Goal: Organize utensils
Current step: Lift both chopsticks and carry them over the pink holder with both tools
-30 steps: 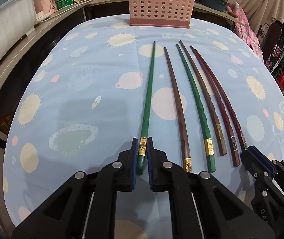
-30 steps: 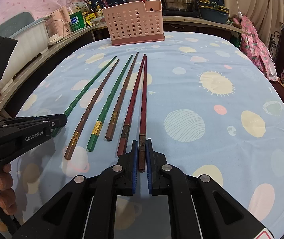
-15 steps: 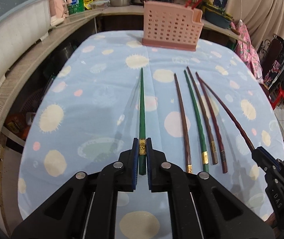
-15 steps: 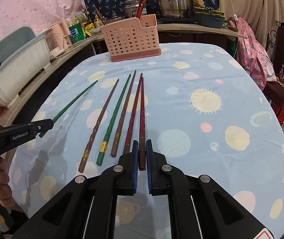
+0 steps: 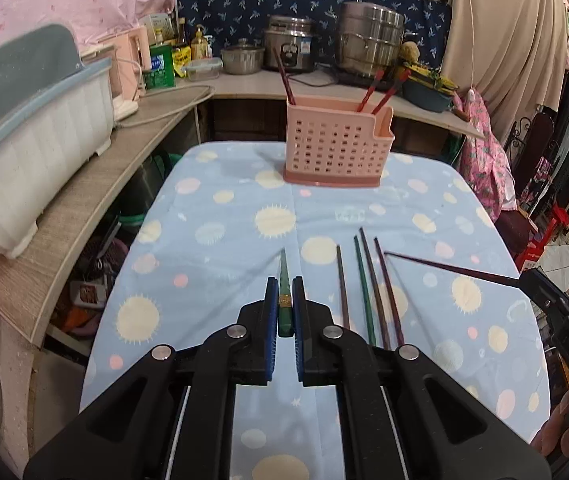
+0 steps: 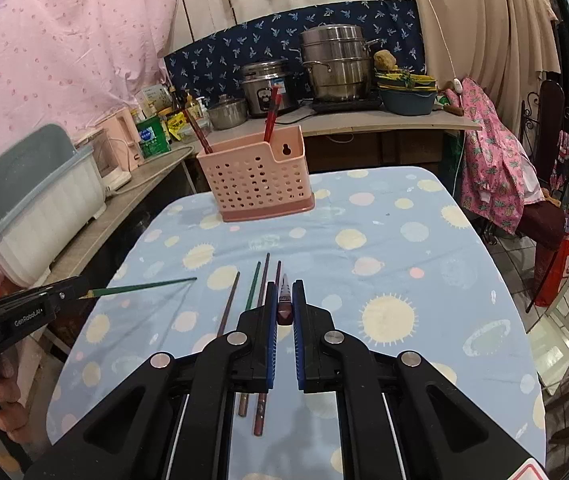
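Observation:
My left gripper (image 5: 284, 285) is shut on a green chopstick (image 5: 284, 266), held in the air and pointing toward the pink perforated basket (image 5: 338, 148). My right gripper (image 6: 284, 286) is shut on a dark red chopstick (image 6: 284, 310), also lifted. Each view shows the other gripper: the right gripper (image 5: 556, 312) with its dark red chopstick (image 5: 452, 268), and the left gripper (image 6: 24, 312) with its green chopstick (image 6: 140, 287). Several chopsticks (image 5: 364, 288) (image 6: 253, 286) lie side by side on the blue cloth. Red and brown chopsticks (image 5: 372, 88) stand in the basket (image 6: 260, 176).
The table's blue cloth (image 5: 212, 240) with suns and planets ends in rounded edges left and right. A white dish bin (image 5: 36, 152) sits on the counter at left, steel pots (image 5: 368, 44) behind the basket. A pink garment (image 6: 496, 176) hangs at right. A hand (image 6: 4, 412) grips the left tool.
Both grippers have risen and tilted up, lifting the green and the dark red chopstick off the cloth. The basket and counter have come into fuller view; the other chopsticks stayed put.

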`<action>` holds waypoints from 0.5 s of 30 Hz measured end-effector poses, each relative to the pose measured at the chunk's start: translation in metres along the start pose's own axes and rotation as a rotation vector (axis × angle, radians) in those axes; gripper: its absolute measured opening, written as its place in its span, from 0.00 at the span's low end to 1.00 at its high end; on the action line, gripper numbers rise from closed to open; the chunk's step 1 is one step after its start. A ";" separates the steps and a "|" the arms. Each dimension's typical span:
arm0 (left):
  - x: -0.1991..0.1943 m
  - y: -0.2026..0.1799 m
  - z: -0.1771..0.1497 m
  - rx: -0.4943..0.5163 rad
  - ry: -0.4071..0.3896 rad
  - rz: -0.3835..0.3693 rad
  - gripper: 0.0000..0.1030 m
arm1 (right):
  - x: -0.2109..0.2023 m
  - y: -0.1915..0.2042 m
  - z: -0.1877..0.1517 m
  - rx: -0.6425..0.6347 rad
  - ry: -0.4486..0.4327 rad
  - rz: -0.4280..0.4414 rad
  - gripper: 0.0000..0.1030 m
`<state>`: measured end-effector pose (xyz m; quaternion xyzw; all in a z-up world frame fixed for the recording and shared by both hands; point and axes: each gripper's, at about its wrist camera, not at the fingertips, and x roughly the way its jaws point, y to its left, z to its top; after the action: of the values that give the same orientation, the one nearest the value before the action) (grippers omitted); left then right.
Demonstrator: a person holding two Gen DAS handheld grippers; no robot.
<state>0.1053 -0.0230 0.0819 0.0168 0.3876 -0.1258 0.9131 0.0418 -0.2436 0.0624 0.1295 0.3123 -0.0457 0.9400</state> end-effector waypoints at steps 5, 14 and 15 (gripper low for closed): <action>-0.006 -0.005 0.021 0.004 -0.041 -0.001 0.07 | 0.002 -0.002 0.024 0.032 -0.027 0.019 0.07; 0.000 -0.004 0.052 -0.014 -0.076 -0.001 0.06 | 0.006 -0.003 0.062 0.048 -0.105 0.024 0.07; 0.000 -0.005 0.054 -0.014 -0.079 -0.003 0.06 | 0.008 -0.004 0.066 0.048 -0.113 0.026 0.07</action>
<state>0.1426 -0.0346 0.1201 0.0048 0.3522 -0.1248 0.9275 0.0856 -0.2651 0.1082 0.1533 0.2558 -0.0483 0.9533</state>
